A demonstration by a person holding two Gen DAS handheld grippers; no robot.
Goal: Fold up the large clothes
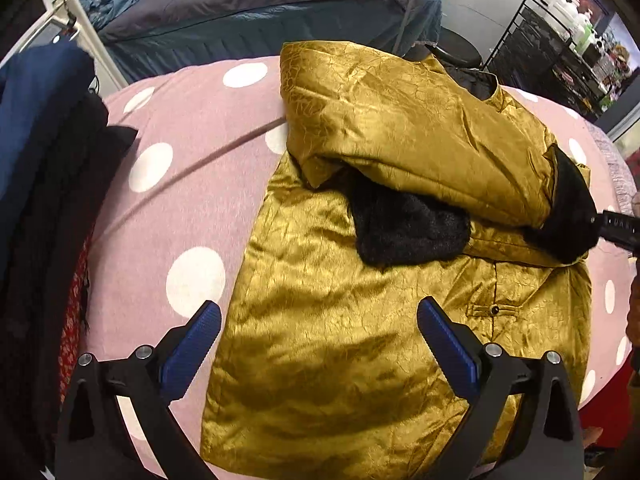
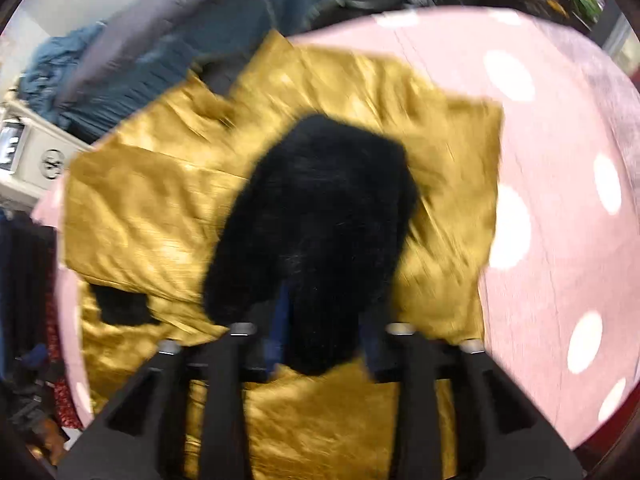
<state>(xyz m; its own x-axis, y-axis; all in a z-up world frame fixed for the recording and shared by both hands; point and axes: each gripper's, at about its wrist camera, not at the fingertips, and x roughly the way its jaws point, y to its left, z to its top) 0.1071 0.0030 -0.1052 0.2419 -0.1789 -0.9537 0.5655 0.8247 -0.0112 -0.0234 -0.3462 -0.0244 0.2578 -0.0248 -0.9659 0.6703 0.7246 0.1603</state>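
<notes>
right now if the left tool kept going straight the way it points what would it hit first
Most likely the gold jacket lying on the pink spotted cover. The left tool points steeply down with open jaws, and the jacket's lower body fills the gap between them. How far above the fabric it hangs is unclear.

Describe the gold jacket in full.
The gold jacket is shiny, crinkled satin-like fabric with black fur cuffs, lying flat on the pink polka-dot cover. One sleeve is folded across its chest; a frog button shows on the front. The right gripper straddles the other fur cuff.
</notes>
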